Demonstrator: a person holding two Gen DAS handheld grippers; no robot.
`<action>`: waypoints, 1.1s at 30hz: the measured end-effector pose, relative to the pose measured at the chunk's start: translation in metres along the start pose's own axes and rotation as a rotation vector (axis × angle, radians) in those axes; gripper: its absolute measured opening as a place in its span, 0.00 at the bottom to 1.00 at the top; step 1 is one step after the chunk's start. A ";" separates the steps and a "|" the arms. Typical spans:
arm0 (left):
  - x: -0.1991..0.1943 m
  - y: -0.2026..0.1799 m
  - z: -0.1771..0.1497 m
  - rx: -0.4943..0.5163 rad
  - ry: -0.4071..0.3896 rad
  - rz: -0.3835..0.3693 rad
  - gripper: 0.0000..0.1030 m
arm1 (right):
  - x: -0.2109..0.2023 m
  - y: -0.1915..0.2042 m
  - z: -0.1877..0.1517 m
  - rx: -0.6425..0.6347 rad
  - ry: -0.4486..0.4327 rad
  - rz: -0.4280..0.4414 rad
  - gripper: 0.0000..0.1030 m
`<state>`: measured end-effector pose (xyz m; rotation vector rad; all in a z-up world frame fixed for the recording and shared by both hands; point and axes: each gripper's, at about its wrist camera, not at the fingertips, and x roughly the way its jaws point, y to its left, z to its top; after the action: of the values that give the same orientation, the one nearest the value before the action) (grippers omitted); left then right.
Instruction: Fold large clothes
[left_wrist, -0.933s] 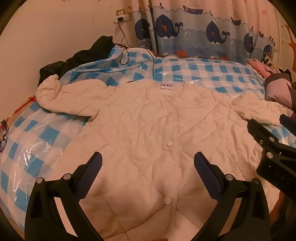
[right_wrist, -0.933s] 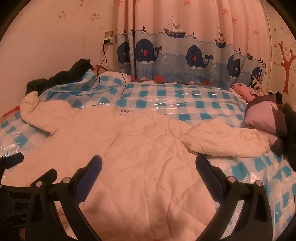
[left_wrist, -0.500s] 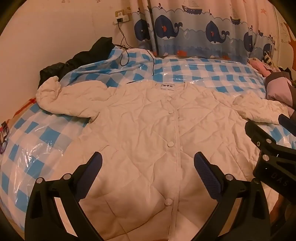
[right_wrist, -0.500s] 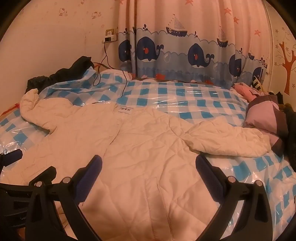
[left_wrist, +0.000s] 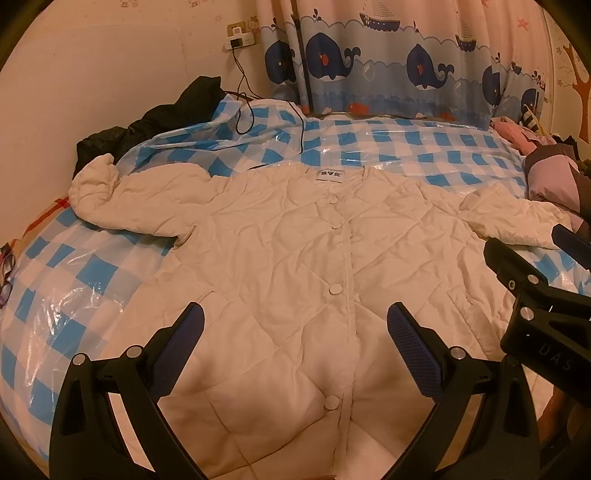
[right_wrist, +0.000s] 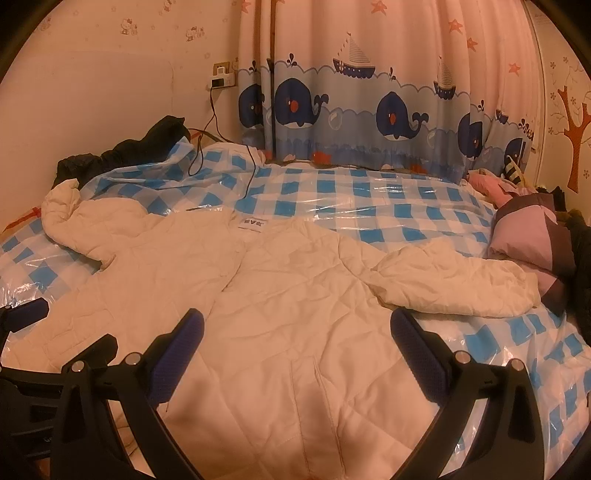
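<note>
A cream quilted jacket lies spread flat, buttoned front up, on a bed under blue-and-white checked plastic; its collar label points to the far side. Its left sleeve bends toward the wall and its right sleeve lies folded toward the pillows. My left gripper hovers open above the jacket's lower front with nothing between its fingers. My right gripper stands open over the jacket's right half, also empty; it shows at the right edge of the left wrist view.
A black garment is heaped by the wall at the far left, with a cable running down from a wall socket. Pink and purple bedding is piled at the right. A whale-print curtain hangs behind the bed.
Both views have tilted up slightly, so the jacket sits a little lower in frame. The jacket has not moved and both grippers stay open.
</note>
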<state>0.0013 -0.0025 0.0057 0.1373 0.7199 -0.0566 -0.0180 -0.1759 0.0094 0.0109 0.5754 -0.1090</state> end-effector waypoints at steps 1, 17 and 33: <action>-0.001 0.000 0.000 0.000 -0.001 -0.001 0.93 | 0.000 0.000 0.000 0.000 -0.001 -0.001 0.95; -0.003 0.002 0.000 -0.005 -0.012 -0.037 0.93 | -0.003 0.001 0.003 0.005 -0.007 0.001 0.95; -0.005 0.000 -0.003 -0.010 -0.011 -0.043 0.93 | -0.005 0.000 0.004 0.004 -0.011 0.001 0.95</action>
<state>-0.0041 -0.0022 0.0064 0.1116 0.7122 -0.0943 -0.0205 -0.1757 0.0152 0.0141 0.5638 -0.1088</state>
